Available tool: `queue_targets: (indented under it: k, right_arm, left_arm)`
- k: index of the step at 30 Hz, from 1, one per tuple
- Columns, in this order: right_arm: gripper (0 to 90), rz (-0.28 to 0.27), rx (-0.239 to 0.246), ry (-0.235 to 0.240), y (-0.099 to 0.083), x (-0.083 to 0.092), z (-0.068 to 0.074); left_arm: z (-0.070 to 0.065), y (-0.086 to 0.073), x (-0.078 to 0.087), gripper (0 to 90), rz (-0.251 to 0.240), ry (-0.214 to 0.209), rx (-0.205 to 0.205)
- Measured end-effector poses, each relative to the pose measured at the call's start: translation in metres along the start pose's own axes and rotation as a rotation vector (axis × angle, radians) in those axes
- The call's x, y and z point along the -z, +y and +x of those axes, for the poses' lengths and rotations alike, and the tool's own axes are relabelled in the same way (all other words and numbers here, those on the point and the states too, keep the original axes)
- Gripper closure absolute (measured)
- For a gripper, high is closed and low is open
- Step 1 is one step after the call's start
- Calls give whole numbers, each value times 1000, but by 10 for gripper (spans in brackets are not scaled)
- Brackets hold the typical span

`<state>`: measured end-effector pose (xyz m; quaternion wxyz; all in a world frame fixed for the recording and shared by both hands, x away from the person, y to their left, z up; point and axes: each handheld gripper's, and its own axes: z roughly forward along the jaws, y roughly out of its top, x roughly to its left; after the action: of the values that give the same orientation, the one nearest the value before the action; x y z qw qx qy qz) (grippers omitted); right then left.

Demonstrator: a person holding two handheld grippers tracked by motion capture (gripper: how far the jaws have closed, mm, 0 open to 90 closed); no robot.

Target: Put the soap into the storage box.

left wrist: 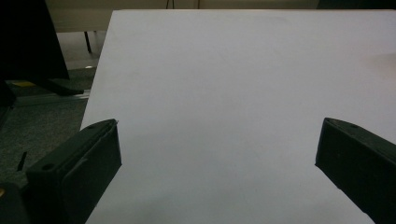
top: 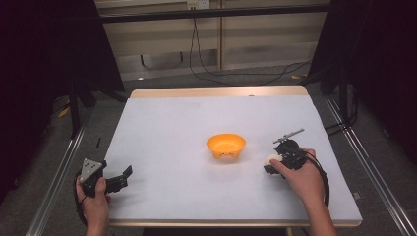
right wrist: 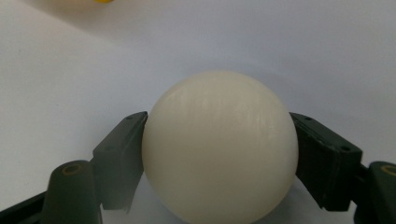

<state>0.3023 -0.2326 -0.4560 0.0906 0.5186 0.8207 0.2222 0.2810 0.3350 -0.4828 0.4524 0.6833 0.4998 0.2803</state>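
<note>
Right hand-held gripper (right wrist: 219, 154) gripping ball (right wrist: 219, 147), white tabletop (top: 172, 147)

1. An orange bowl (top: 225, 146) sits at the centre of a plain white table cover (top: 172, 137).
2. A cream-white ball (right wrist: 219, 147), faintly streaked, lies at the bowl's 4 o'clock between black jaws.
3. The right gripper (top: 275, 162) is black.
4. The left gripper (top: 120, 179), at 8 o'clock, is black with a grey plate.
5. The table edge (top: 216, 92) at 12 o'clock is pale wood.
</note>
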Motion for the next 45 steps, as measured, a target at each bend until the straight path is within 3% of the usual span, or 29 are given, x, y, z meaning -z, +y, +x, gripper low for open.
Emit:
queue_targets:
  k: [18,29,32,45]
  right_arm:
    - [244,-6,40,17,7,5,3]
    - [244,-15,73,33,22,13,7]
    - [244,-18,56,42,26,15,9]
    - [244,-33,84,43,43,24,12]
  left_arm:
    - [0,0,0,0,2,-1,-2]
    - [0,0,0,0,-1,-7,5]
    - [0,0,-1,0,-2,-7,11]
    - [1,0,0,0,-2,-7,6]
